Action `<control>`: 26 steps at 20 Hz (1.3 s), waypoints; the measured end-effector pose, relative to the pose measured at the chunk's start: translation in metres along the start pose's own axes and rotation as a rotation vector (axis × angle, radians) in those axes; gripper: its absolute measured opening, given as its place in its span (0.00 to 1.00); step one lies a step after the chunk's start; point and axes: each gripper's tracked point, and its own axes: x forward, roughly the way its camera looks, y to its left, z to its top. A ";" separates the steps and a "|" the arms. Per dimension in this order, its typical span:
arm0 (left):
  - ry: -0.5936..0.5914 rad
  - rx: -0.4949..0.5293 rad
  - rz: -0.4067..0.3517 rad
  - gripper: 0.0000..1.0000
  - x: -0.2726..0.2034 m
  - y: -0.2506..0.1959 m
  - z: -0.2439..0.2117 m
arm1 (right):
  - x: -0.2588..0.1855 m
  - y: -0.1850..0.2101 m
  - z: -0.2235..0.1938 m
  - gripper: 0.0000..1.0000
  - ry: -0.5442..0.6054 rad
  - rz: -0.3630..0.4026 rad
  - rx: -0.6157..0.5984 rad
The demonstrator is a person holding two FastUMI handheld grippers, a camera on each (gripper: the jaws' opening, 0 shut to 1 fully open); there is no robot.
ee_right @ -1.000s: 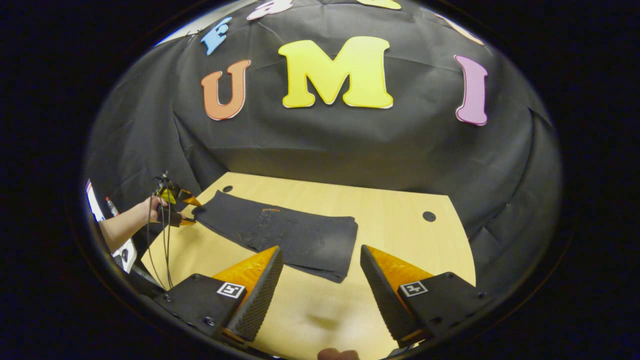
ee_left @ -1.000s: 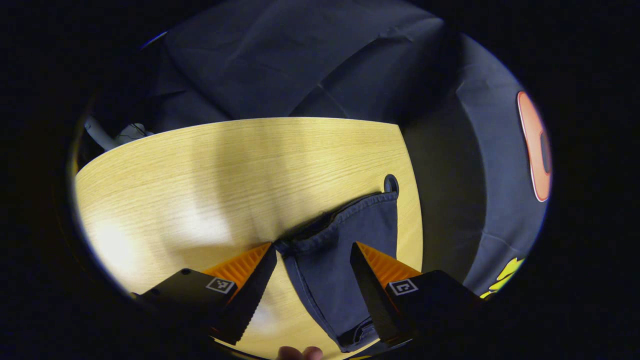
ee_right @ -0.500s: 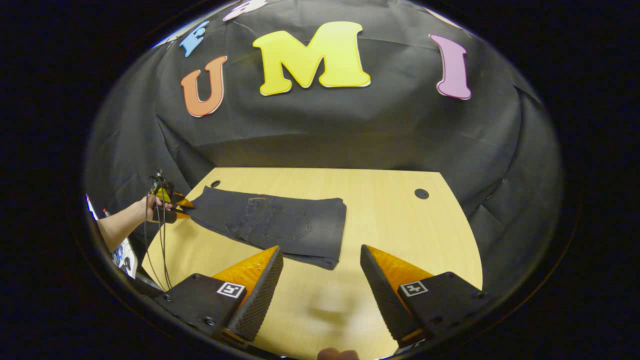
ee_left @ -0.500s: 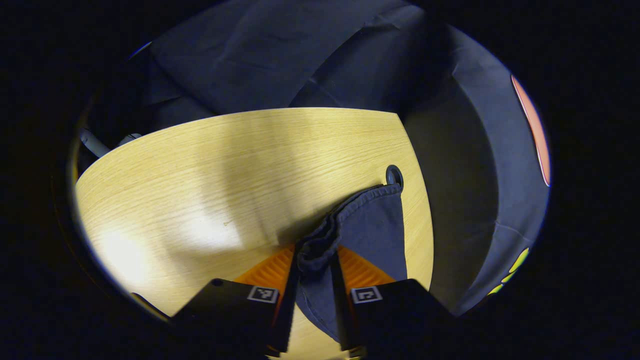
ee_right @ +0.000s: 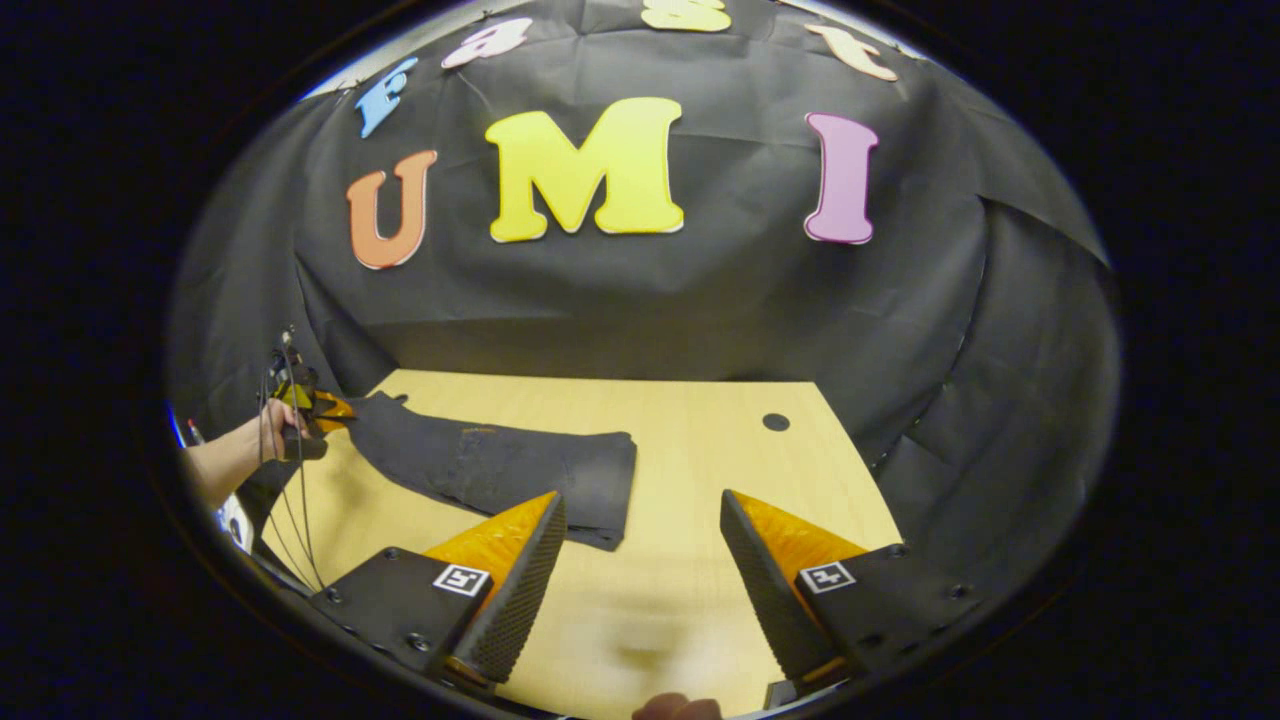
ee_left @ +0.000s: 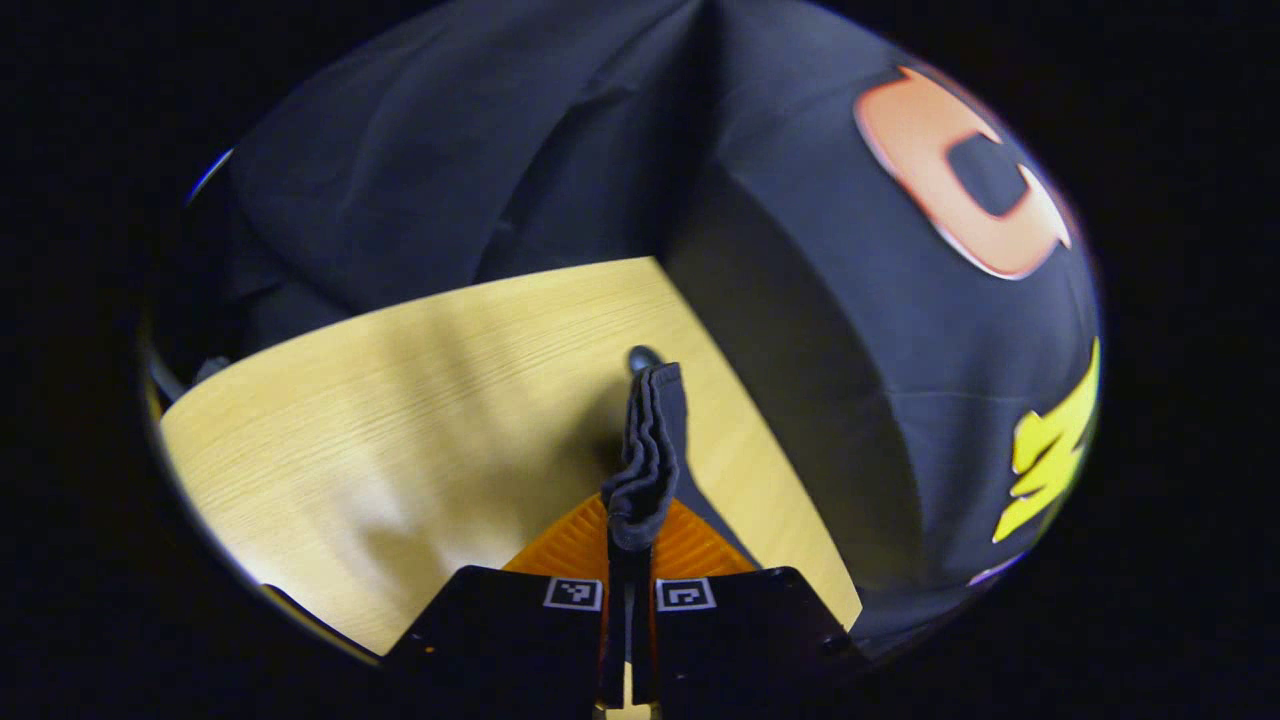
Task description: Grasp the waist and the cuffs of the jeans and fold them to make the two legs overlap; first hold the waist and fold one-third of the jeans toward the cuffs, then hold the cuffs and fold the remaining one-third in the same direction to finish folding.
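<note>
Wooden table (ee_right: pixel 700 440) in booth | jeans (ee_right: pixel 500 465) left of centre, apparently folded once | left gripper (ee_left: pixel 628 560) clamped on cuffs (ee_left: pixel 645 450), lifting | right gripper (ee_right: pixel 640 560) spread wide, empty | last third pending

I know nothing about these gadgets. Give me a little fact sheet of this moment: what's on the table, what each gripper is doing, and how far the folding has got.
item: dark jeans, lying on the wooden table
left gripper: shut on the bunched cuffs, lifting that end off the table
right gripper: open, holding nothing, hovering above the table near the folded end
person: a hand holds the left gripper
folding stage: waist third looks already folded; cuff fold not yet laid over
</note>
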 end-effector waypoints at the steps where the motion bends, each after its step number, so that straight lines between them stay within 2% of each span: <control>1: -0.025 0.065 -0.035 0.06 -0.011 -0.028 0.001 | -0.006 -0.002 -0.002 0.96 -0.005 -0.003 0.005; 3: -0.063 0.178 -0.120 0.06 -0.034 -0.089 -0.009 | -0.019 -0.004 -0.005 0.96 -0.016 -0.008 0.020; 6: -0.086 0.317 -0.257 0.06 -0.061 -0.179 -0.052 | -0.042 -0.020 -0.013 0.96 -0.028 -0.037 0.030; 7: -0.081 0.358 -0.305 0.06 -0.067 -0.209 -0.075 | -0.050 -0.027 -0.016 0.96 -0.030 -0.050 0.034; 9: -0.047 0.438 -0.385 0.06 -0.075 -0.242 -0.148 | -0.069 -0.046 -0.021 0.96 -0.036 -0.081 0.040; 11: 0.008 0.519 -0.425 0.06 -0.064 -0.269 -0.205 | -0.082 -0.067 -0.027 0.96 -0.034 -0.121 0.040; 14: 0.058 0.621 -0.388 0.06 -0.028 -0.265 -0.269 | -0.092 -0.100 -0.037 0.96 -0.019 -0.178 0.065; 18: 0.093 0.688 -0.280 0.06 0.015 -0.239 -0.330 | -0.092 -0.128 -0.056 0.96 0.033 -0.217 0.081; 21: 0.121 0.657 -0.193 0.06 0.031 -0.216 -0.337 | -0.083 -0.135 -0.060 0.96 0.054 -0.207 0.086; 23: 0.144 0.616 -0.174 0.07 0.040 -0.214 -0.340 | -0.078 -0.135 -0.057 0.94 0.051 -0.192 0.085; 25: 0.151 0.635 -0.155 0.19 0.042 -0.213 -0.350 | -0.073 -0.134 -0.055 0.96 0.044 -0.178 0.082; 26: 0.143 0.658 -0.147 0.18 0.040 -0.215 -0.343 | -0.072 -0.133 -0.054 0.96 0.040 -0.172 0.084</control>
